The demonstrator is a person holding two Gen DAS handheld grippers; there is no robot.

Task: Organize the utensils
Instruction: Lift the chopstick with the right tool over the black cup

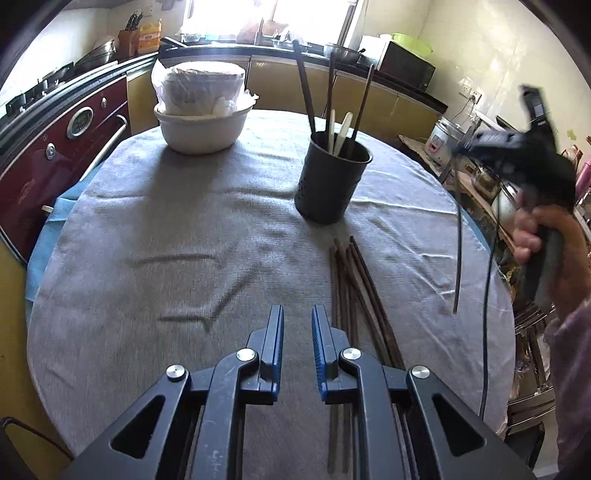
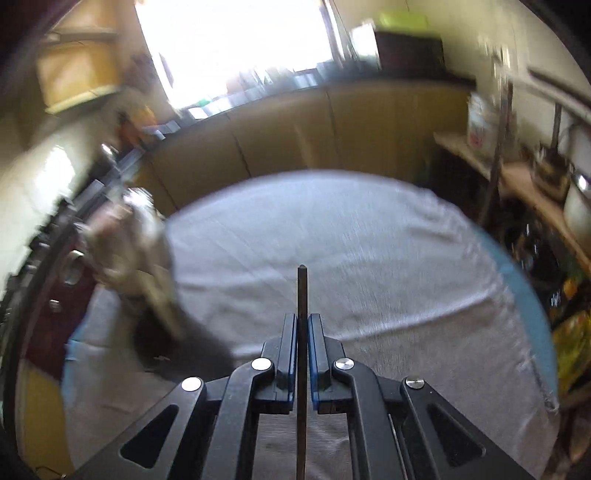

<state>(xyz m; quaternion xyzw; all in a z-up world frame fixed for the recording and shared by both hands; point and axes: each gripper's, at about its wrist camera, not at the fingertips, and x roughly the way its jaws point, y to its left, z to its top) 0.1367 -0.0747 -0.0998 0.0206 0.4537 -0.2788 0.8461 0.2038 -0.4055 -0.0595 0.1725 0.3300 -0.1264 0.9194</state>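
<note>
A bright window [image 1: 266,14] floods a kitchen of pale tiled walls [image 1: 491,48], where yellow cabinets [image 1: 384,103] under a dark countertop [image 1: 295,51] carry a microwave [image 1: 406,68], and a dark red oven [image 1: 55,155] stands at left.

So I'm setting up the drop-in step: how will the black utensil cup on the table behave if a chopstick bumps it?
The black utensil cup is tall and narrow, with long chopsticks leaning out above its rim, so it may tip. It stands on a wrinkled grey cloth, which probably resists sliding. Its perforated wall suggests it is light.
</note>
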